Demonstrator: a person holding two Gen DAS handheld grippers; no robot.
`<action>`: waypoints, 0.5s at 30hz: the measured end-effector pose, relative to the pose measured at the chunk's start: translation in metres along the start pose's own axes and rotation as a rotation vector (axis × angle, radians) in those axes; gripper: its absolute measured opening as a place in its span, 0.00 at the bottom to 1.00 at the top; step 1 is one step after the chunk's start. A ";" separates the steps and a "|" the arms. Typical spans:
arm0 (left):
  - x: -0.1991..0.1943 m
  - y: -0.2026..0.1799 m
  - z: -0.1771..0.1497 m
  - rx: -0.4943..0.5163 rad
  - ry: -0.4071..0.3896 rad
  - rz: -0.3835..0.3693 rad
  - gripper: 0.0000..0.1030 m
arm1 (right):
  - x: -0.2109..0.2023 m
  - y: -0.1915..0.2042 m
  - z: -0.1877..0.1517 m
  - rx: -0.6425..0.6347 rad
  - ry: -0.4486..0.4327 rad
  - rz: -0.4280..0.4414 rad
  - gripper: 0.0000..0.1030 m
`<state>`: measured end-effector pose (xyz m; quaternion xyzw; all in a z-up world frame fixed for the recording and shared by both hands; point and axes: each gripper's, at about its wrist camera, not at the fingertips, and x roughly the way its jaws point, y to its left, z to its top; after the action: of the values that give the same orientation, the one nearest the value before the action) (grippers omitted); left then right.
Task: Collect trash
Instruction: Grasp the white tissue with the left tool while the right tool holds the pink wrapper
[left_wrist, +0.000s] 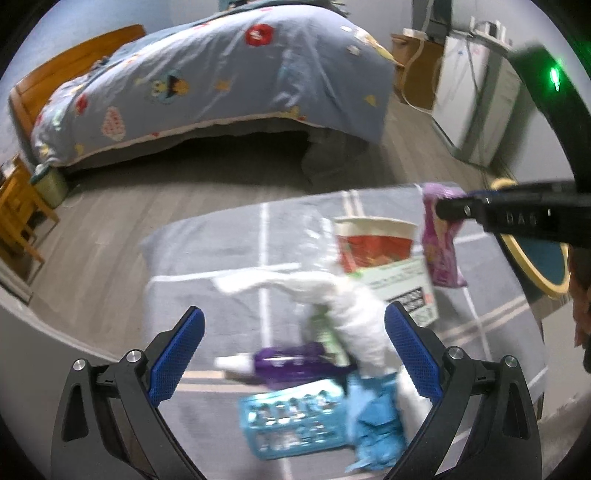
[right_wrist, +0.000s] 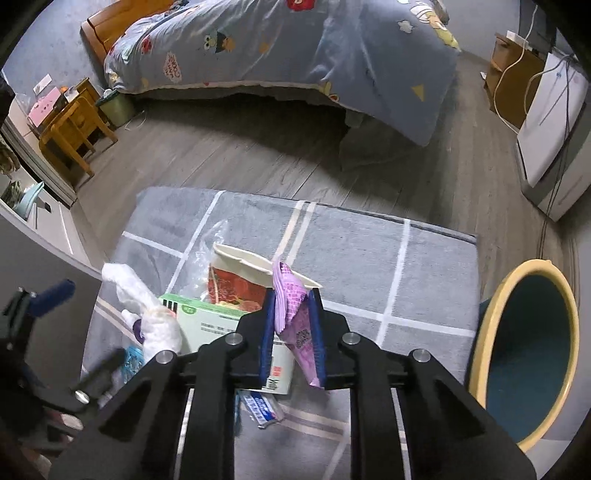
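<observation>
1. Bedroom floor, trash pickup: right gripper (right_wrist: 293, 332) has its jaws pinched on a purple wrapper (right_wrist: 295, 314), lifted clear of the grey rug (right_wrist: 369, 258); wrapper hangs w/ long axis roughly up-down between the blue pads.
2. Key relation: bin (right_wrist: 524, 350), yellow-rimmed w/ teal inside, sits at the rug's right edge, to the right of the loaded jaws and tilted toward them. Right hand is the nearer one; probable next move is a swing right to the mouth.
3. Left gripper (left_wrist: 295, 347) has jaws spread wide, nothing held, hovering over the near-left pile: white tissue (left_wrist: 354, 314), purple packet (left_wrist: 291, 360), blue pack (left_wrist: 291, 421). View blurred.
4. Noodle cup (right_wrist: 236, 277) and green-white box (right_wrist: 221, 325) lie just beyond the wrapper.
5. Room: open rug between wrapper and bin; bed (right_wrist: 295, 48) far.
</observation>
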<state>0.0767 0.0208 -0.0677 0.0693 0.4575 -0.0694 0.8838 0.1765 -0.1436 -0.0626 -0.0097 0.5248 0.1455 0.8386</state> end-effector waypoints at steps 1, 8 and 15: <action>0.002 -0.005 -0.001 0.005 0.004 -0.006 0.94 | -0.001 -0.003 -0.001 0.002 -0.001 0.001 0.16; 0.025 -0.031 -0.004 0.026 0.078 -0.024 0.88 | -0.012 -0.020 -0.003 0.005 -0.024 0.013 0.16; 0.036 -0.032 -0.008 0.064 0.134 -0.018 0.40 | -0.020 -0.031 -0.004 0.018 -0.038 0.036 0.15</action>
<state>0.0848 -0.0116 -0.1037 0.0978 0.5136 -0.0873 0.8479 0.1729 -0.1785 -0.0506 0.0098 0.5100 0.1560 0.8459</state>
